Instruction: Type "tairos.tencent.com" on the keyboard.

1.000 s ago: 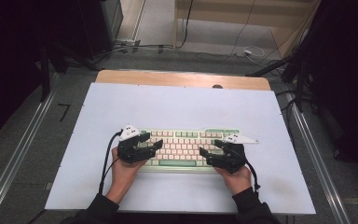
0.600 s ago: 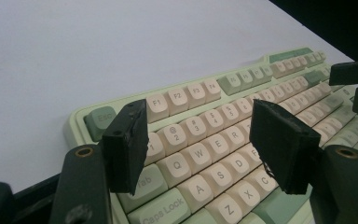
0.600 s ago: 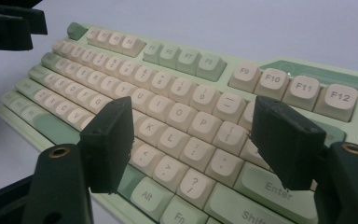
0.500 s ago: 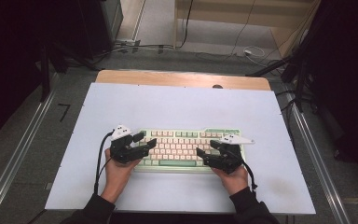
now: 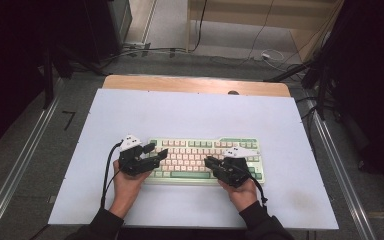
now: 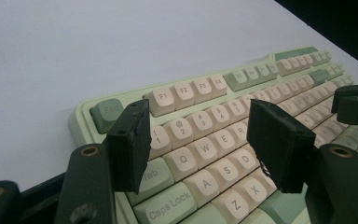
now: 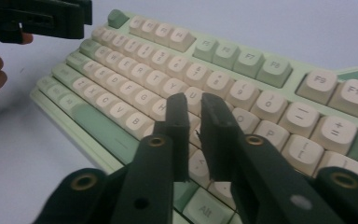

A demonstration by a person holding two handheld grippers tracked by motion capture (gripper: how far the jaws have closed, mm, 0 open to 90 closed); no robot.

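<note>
A pale green keyboard (image 5: 202,159) with cream and green keys lies on the white mat, near its front edge. My left gripper (image 5: 156,149) hovers over the keyboard's left end. Its jaws stand wide open above the Tab, Q and W keys (image 6: 200,149), with nothing between them. My right gripper (image 5: 209,162) is over the lower right-middle of the keyboard (image 7: 261,93). Its jaws are almost together, with a thin empty gap, above the keys near the space bar (image 7: 195,126). A hand holds each gripper from the front edge.
The white mat (image 5: 195,110) covers most of the wooden table (image 5: 195,84), with free room behind and beside the keyboard. Metal rails (image 5: 25,150) run along both sides. Cables lie on the floor (image 5: 240,50) beyond the table. The left gripper (image 7: 37,18) reaches in at the right gripper view's top left.
The right gripper has slid a little to the left along the keyboard. The left gripper has shifted slightly left and stays open over the keyboard's left end.
</note>
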